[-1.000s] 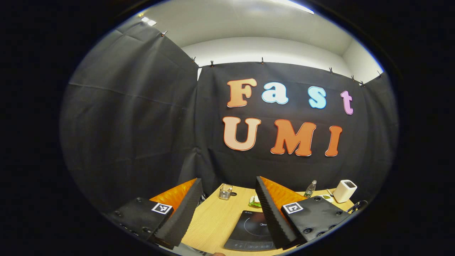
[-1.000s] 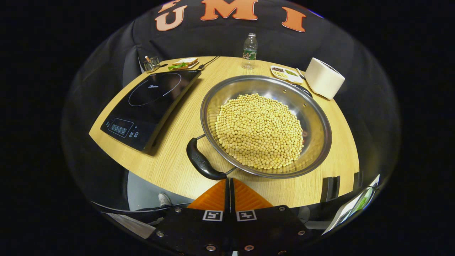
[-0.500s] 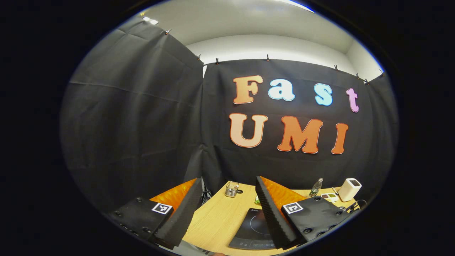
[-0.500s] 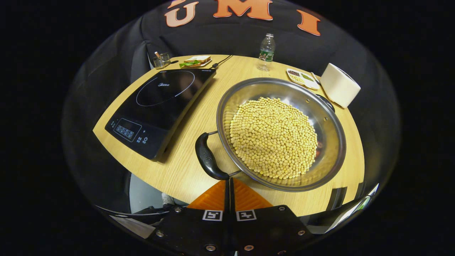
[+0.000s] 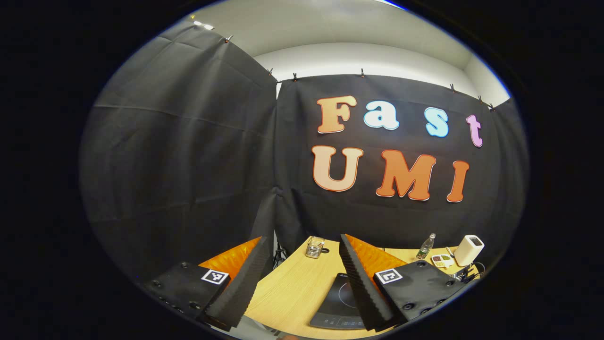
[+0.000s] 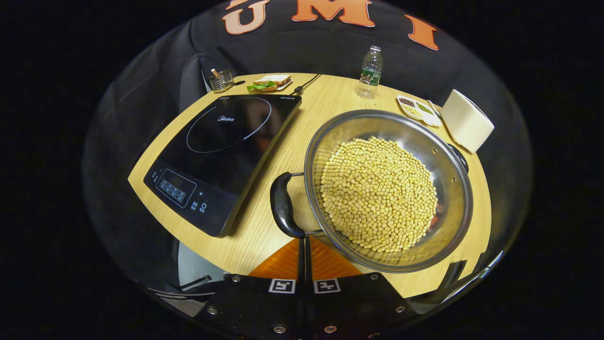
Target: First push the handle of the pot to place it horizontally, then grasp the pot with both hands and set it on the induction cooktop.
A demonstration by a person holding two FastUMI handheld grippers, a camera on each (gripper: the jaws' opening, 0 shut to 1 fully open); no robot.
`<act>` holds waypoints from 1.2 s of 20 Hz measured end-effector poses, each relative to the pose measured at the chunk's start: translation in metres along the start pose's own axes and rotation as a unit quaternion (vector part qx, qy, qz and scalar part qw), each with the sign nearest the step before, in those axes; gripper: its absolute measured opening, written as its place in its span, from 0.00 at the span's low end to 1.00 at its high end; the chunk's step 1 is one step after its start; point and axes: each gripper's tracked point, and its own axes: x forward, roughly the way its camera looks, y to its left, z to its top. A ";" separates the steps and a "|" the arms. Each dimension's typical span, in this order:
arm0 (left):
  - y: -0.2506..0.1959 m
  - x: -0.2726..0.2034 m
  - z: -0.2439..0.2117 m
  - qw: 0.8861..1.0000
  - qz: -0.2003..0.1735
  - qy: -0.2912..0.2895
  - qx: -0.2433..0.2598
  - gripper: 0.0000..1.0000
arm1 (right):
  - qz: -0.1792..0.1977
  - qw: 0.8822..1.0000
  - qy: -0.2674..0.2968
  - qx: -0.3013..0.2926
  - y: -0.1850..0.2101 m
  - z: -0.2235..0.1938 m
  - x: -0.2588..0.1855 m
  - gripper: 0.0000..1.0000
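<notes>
Filling the table's (image 6: 264, 226) right half, the pot (image 6: 388, 189) of beans is seen beside the cooktop (image 6: 222, 156), bare wood between them. The right gripper (image 6: 304, 243), fingers pressed together, is held at the near handle (image 6: 282, 211); the left gripper (image 5: 302, 283) is spread wide above the table's far-left edge.

On the table (image 6: 264, 222), the induction cooktop (image 6: 222, 151) lies to the left and the pot (image 6: 388, 189) to the right, apart, neither on the other. The pot holds a heap of beans (image 6: 377, 193); its near handle (image 6: 282, 211) faces the cooktop's side. Behind the cooktop, at the far edge, stand a small glass holder (image 6: 221, 81) and a plate with a sandwich (image 6: 270, 82). Behind the pot stand a bottle (image 6: 370, 72), a divided dish (image 6: 417, 109) and, rightmost, a canister (image 6: 467, 121).
</notes>
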 end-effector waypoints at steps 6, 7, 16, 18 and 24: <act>0.014 0.002 -0.002 1.000 0.018 0.005 -0.007 0.98 | 0.008 1.000 0.002 0.006 0.008 0.014 0.009 0.00; 0.016 0.003 -0.003 1.000 0.020 0.006 -0.008 0.98 | 0.010 1.000 0.003 0.009 0.009 0.016 0.011 0.00; 0.015 0.013 -0.012 1.000 0.023 0.018 -0.008 0.98 | 0.022 0.999 0.004 0.042 0.017 0.035 0.023 0.00; 0.012 0.013 -0.014 0.999 0.021 0.022 -0.009 0.98 | 0.023 0.999 0.004 0.045 0.018 0.039 0.025 0.00; -0.004 0.016 -0.025 0.999 0.004 0.038 -0.012 0.98 | 0.028 0.998 -0.003 0.052 0.023 0.053 0.032 0.00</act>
